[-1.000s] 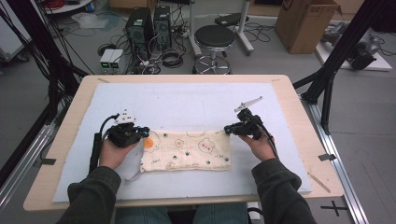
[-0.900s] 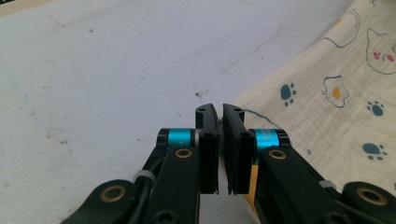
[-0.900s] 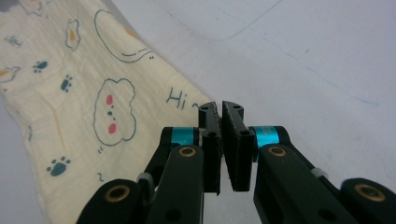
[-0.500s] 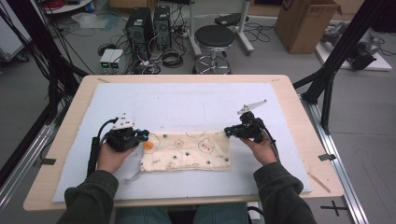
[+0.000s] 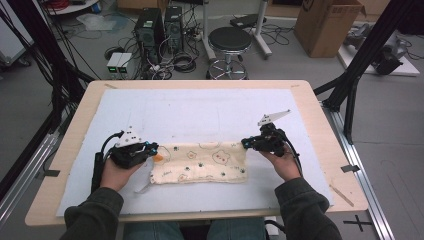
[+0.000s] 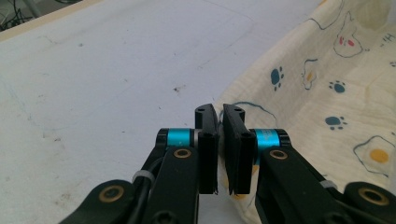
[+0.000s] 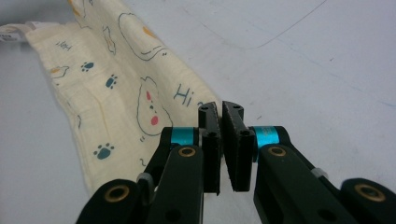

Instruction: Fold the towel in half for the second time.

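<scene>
A cream cloth (image 5: 200, 162) printed with paw marks, bears and eggs lies folded in a long strip near the front of the table. My left gripper (image 5: 152, 148) is at the strip's far left corner. In the left gripper view my left gripper (image 6: 219, 112) has its jaws pressed together on the edge of the cloth (image 6: 327, 84). My right gripper (image 5: 245, 143) is at the far right corner. In the right gripper view my right gripper (image 7: 220, 109) is shut on the corner of the cloth (image 7: 121, 84).
A white mat (image 5: 200, 110) covers most of the wooden table (image 5: 325, 130). A small white label (image 5: 142, 188) sticks out from the cloth's near left corner. A black stool (image 5: 229, 40), computer towers (image 5: 160, 25) and a cardboard box (image 5: 325, 25) stand on the floor beyond.
Both grippers have drifted slightly toward the table's near edge, still at the cloth's far corners. The cloth has barely shifted.
</scene>
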A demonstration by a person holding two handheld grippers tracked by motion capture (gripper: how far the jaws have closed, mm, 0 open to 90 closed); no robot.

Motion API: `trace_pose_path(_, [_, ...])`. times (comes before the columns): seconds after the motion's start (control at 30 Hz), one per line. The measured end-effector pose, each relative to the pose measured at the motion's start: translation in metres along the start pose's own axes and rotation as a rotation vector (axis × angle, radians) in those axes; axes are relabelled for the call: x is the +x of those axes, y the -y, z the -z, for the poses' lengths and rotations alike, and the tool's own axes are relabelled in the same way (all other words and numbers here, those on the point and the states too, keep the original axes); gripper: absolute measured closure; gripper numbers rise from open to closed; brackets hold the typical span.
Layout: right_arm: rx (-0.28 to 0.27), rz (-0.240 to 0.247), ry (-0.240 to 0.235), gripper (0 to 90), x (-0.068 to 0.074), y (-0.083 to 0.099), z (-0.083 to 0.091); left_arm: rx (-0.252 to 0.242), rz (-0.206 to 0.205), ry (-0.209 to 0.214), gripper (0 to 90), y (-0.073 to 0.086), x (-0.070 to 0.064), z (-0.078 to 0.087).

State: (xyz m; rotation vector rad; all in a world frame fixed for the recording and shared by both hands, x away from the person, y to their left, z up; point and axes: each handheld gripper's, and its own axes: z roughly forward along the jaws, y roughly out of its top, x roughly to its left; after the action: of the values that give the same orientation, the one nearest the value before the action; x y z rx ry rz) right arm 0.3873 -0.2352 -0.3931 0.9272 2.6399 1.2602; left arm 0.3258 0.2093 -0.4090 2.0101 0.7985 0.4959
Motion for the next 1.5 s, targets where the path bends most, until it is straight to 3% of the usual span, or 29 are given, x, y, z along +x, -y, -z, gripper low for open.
trace_pose_path(0.43, [0.0,0.022,-0.03,86.1,0.007,0.007,0.006,-0.016,-0.038,0.018,83.9,0.005,-0.012,0.01])
trace_pose_path(0.57, [-0.01,0.019,-0.03,86.0,0.01,0.012,0.008,0.005,-0.073,0.019,83.7,0.007,-0.016,0.011])
trace_pose_path(0.8, [-0.005,0.02,-0.042,86.0,0.016,0.021,0.009,0.022,-0.094,0.028,83.5,0.015,-0.023,0.011])
trace_pose_path(1.5, [0.014,0.09,-0.046,85.7,0.037,0.036,0.009,-0.001,-0.165,0.038,83.5,0.028,-0.041,0.025])
